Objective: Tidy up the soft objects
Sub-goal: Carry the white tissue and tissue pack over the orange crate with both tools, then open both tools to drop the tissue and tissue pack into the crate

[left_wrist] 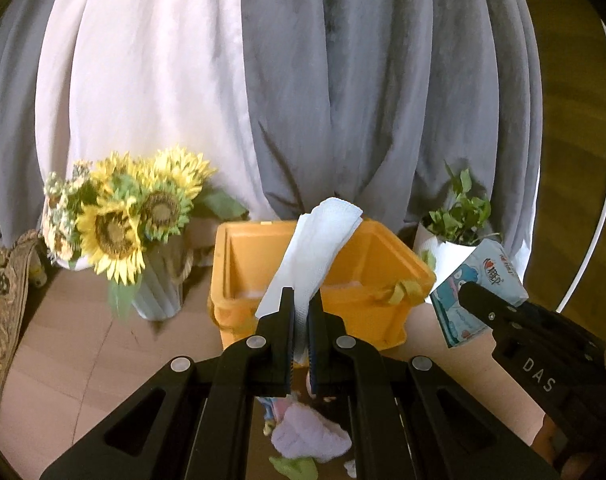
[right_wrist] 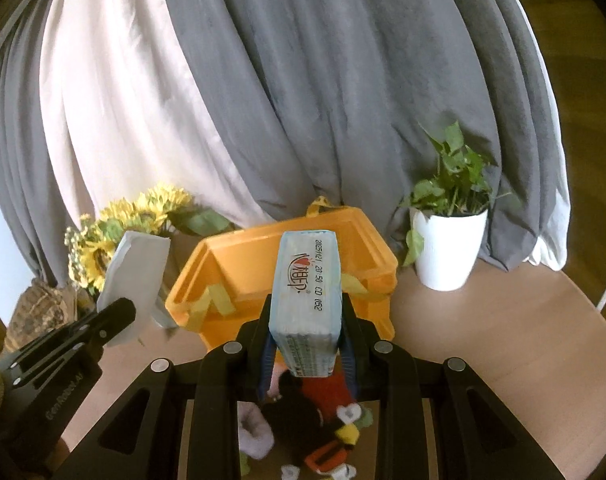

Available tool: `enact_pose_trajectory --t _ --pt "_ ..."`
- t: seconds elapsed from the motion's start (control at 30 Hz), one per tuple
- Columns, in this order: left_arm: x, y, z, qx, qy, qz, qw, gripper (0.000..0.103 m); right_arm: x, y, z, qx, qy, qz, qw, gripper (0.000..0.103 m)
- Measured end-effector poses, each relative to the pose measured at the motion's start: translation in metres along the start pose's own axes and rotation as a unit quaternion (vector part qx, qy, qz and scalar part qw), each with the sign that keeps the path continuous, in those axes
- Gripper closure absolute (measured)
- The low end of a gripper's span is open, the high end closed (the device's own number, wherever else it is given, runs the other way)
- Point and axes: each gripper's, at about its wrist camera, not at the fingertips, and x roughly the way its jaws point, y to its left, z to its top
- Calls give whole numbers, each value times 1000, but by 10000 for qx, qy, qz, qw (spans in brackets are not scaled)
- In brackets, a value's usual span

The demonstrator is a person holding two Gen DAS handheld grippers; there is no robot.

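Observation:
My left gripper (left_wrist: pixel 301 304) is shut on a white folded cloth (left_wrist: pixel 319 248) and holds it up in front of the orange bin (left_wrist: pixel 383 280). My right gripper (right_wrist: pixel 307 312) is shut on a blue tissue pack (right_wrist: pixel 307 284) and holds it above the near side of the orange bin (right_wrist: pixel 239 264). The right gripper with the tissue pack (left_wrist: pixel 475 280) shows at the right of the left wrist view. The left gripper with the white cloth (right_wrist: pixel 135 272) shows at the left of the right wrist view. Soft toys (right_wrist: pixel 315 420) lie on the table below the grippers.
A vase of sunflowers (left_wrist: pixel 123 224) stands left of the bin. A white pot with a green plant (right_wrist: pixel 451 240) stands right of it. Grey and white curtains (left_wrist: pixel 303 80) hang behind. The wooden table (right_wrist: pixel 483 340) has a rounded right edge.

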Motion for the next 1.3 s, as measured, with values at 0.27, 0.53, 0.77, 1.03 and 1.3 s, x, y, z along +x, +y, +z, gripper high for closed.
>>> enact_pose_trajectory --t 0.27,0.53,0.77,1.03,1.3 --pt "17 4 18 76 -143 51 9999 96 17 4 21 -37 -122 102 9999 74" --pt "33 6 34 122 -232 80 9996 96 41 4 38 -79 -149 197 9997 74" --pt "61 11 42 127 -150 67 9998 96 64 7 49 -164 -96 227 9996 74" --pt "100 16 45 175 68 79 9998 96 103 4 57 -191 131 276 9994 74" --pt "140 23 37 67 406 32 9991 95 145 1 56 -248 434 249 9984 74"
